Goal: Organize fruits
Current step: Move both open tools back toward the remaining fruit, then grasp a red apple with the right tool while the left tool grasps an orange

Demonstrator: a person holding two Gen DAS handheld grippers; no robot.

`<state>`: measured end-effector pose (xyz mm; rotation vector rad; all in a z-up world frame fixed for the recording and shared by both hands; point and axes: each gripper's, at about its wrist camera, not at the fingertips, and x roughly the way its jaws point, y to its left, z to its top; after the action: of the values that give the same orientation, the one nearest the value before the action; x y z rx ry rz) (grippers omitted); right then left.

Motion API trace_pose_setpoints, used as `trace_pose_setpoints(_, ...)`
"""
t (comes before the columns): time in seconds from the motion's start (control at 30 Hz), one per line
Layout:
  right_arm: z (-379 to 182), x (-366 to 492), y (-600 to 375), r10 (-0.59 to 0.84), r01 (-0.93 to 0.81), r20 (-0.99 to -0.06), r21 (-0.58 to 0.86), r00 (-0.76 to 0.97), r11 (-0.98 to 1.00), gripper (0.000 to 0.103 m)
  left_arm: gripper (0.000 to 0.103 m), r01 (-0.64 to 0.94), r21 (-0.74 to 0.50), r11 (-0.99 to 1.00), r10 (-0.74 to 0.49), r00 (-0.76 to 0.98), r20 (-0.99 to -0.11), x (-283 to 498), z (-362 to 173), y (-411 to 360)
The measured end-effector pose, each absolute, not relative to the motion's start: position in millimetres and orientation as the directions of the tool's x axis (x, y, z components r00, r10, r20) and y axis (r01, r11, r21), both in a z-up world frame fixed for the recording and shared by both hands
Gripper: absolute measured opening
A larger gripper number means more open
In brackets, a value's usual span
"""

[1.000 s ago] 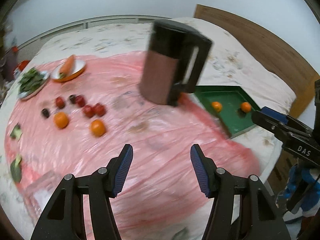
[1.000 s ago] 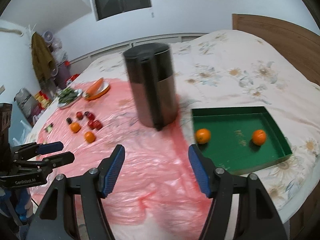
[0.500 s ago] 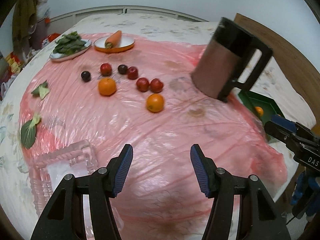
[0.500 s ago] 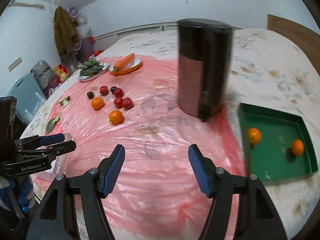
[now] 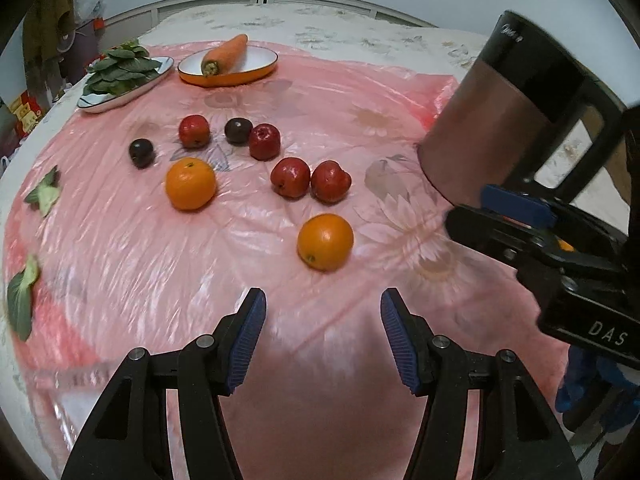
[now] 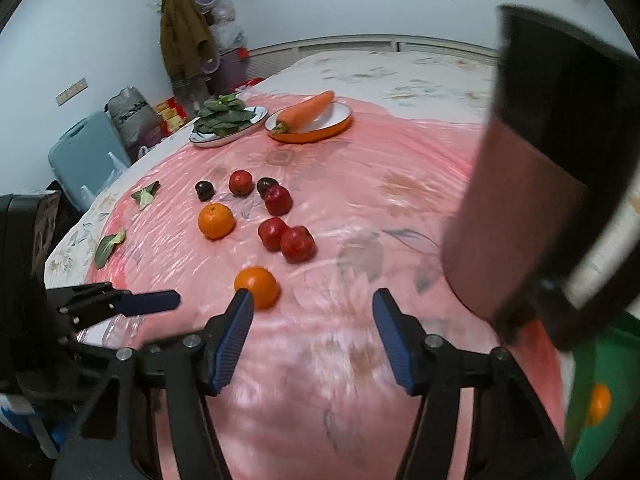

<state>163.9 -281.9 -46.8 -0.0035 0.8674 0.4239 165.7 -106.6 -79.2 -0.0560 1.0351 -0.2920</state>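
Observation:
Loose fruit lies on a pink plastic sheet [image 5: 312, 92] over a bed. The near orange [image 5: 325, 242] [image 6: 257, 287] sits just ahead of my left gripper [image 5: 323, 336], which hangs open above the sheet with nothing between its fingers. A second orange [image 5: 190, 183] [image 6: 215, 221] lies farther left. Several red apples [image 5: 290, 177] [image 6: 296, 244] and two dark plums [image 5: 141, 153] [image 6: 204, 191] are scattered behind. My right gripper [image 6: 312, 334] is open with its jaws closing a little and nothing between them; its left fingertip overlaps the near orange in the right wrist view. A green tray [image 6: 612, 364] at the right holds an orange [image 6: 599, 399].
A tall black and copper kettle [image 5: 508, 120] [image 6: 532, 216] stands at the right, close to the right gripper. At the back are a plate of leafy greens [image 5: 120, 74] and an orange-rimmed plate with a carrot [image 5: 226, 56]. Loose green leaves [image 5: 44, 196] lie at the left edge.
Both grippers have swung left and lower, away from the green tray toward the loose fruit. The near orange now sits close ahead of both. The kettle has shifted to the right of both views.

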Motion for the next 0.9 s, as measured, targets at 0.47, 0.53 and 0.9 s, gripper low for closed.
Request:
trace_pose_setpoints(0.47,-85.0,234.6,-237.3,0.391,-0.511,-0.793,0.119,0.467,0.852,0.069,0.044,0.218,-0.180,0.959,-0.265,0.479,-0.837,205.3,-103.2,-115.1)
trace_pose_setpoints(0.53,-88.8,239.4,-230.0,0.391,-0.533,-0.805,0.111,0.447,0.839,0.065,0.041,0.222,-0.186,0.957,-0.274,0.480,-0.834,208.7,-103.6,-115.4)
trace_pose_setpoints(0.9,-110.6,256.1,-209.8,0.353,-0.572,-0.848,0.074,0.395,0.817,0.046,0.034,0.227,-0.185,0.956,-0.275,0.478,-0.835,221.7,-111.9,-118.1)
